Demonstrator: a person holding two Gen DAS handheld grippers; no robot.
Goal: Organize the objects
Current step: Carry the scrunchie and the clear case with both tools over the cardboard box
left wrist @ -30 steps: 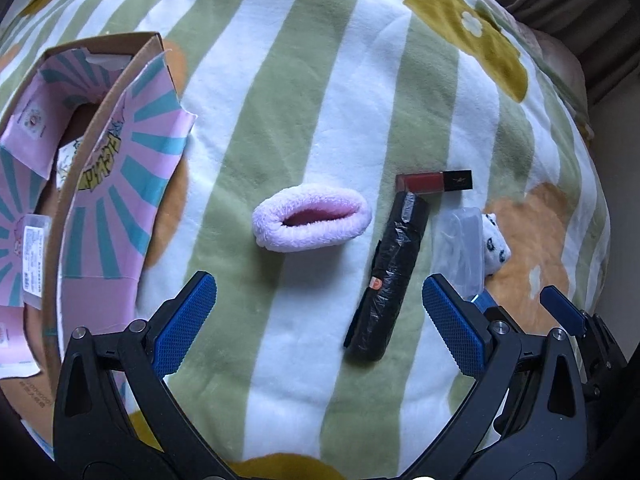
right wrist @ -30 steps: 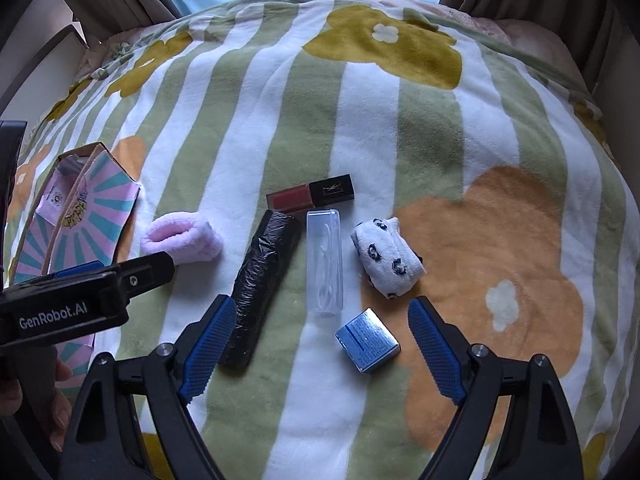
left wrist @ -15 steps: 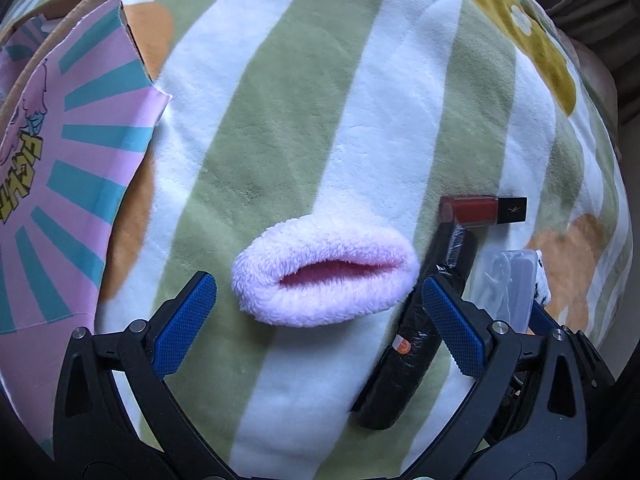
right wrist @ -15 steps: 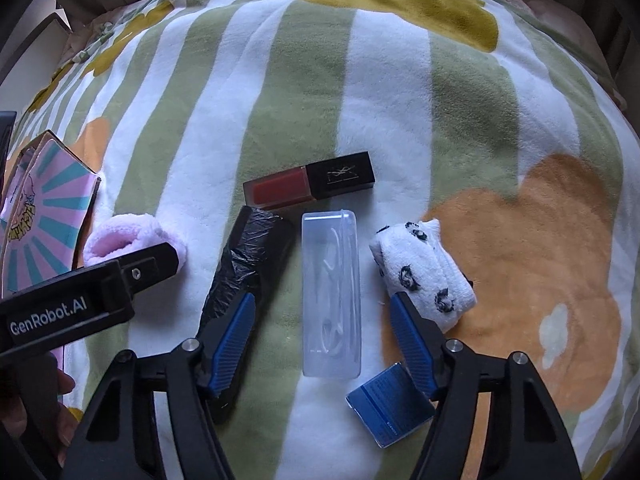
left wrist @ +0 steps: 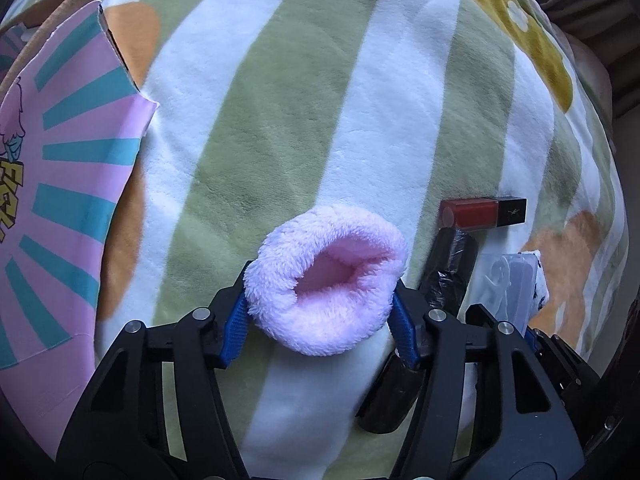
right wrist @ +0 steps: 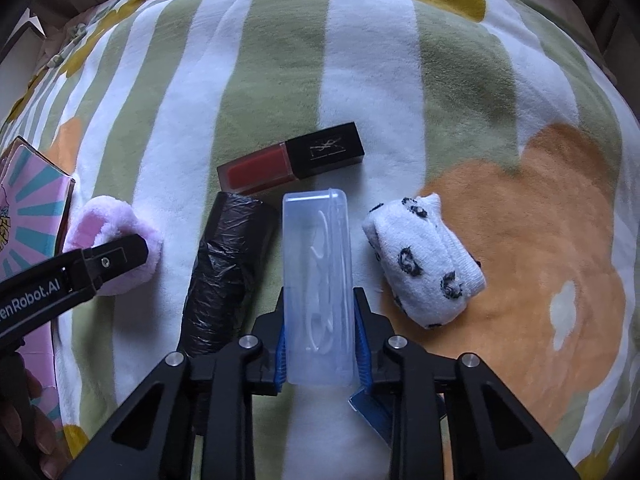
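Left wrist view, item one: pink fluffy scrunchie (left wrist: 326,294), lying on the striped blanket (left wrist: 312,100), its open mouth facing the camera and its long axis crosswise between the blue pads. Left gripper (left wrist: 320,326): jaws have just been closing and now press both ends of the scrunchie, bunching it rounder.

Right wrist view, item two: clear plastic case (right wrist: 318,292), long axis running straight away from the camera, rounded far end pointing up the blanket (right wrist: 360,60), near end clamped. Right gripper (right wrist: 320,350): jaws have just drawn in and hold the case by its long sides.

Neighbours, outward:
- Black rolled bag (right wrist: 226,276), just left of the case, roughly parallel, top leaning right; in the left wrist view (left wrist: 448,276) it lies just beside that gripper's right finger.
- Red lip gloss with black cap (right wrist: 292,158), crosswise beyond the far ends of case and roll, cap to the right, near both.
- White sock bundle with black spots (right wrist: 424,258), right of the case, apart from it, angled down to the right on an orange flower print.
- Blue packet (right wrist: 370,408), mostly hidden under the right finger.
- Pink and teal printed box (left wrist: 60,200), at the left edge, its flap near the scrunchie.

Open room: the blanket beyond the lip gloss is bare; curtain folds (left wrist: 592,4) border its far right edge.
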